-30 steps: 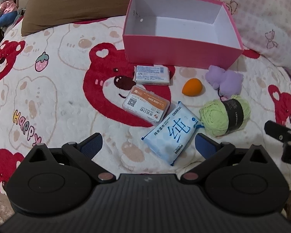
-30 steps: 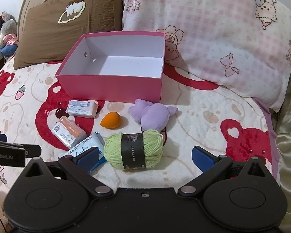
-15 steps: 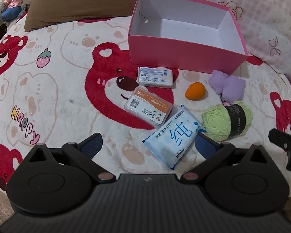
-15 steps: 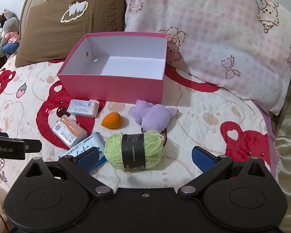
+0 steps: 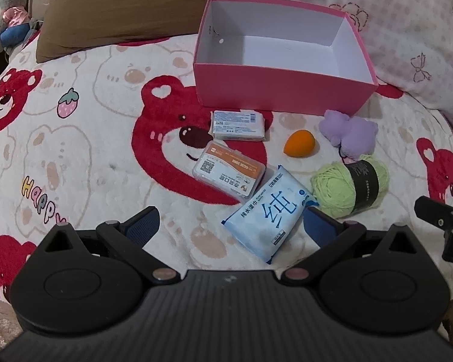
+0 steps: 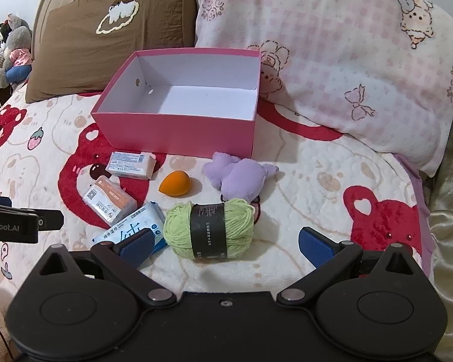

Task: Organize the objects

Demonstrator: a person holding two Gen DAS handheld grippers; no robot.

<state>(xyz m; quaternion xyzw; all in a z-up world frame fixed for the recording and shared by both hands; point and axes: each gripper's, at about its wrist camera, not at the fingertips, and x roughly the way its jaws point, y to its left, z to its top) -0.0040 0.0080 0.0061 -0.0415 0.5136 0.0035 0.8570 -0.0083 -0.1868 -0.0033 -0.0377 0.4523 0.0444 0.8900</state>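
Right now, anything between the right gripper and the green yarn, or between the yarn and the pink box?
Nothing visible blocks the right gripper: the green yarn lies just ahead of its open fingers. Toward the pink box, the purple plush lies in the straight path on the blanket; lifting over it should clear.

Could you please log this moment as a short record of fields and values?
surface: bed blanket with a red bear print
container: pink box, open, nothing visible inside
loose items: green yarn ball, purple plush, orange sponge, wet wipes pack, orange-label case, white packet
item placement: all six lie on the blanket in front of the box
left gripper: open, holding nothing, above the wipes pack
right gripper: open, holding nothing, facing the yarn ball
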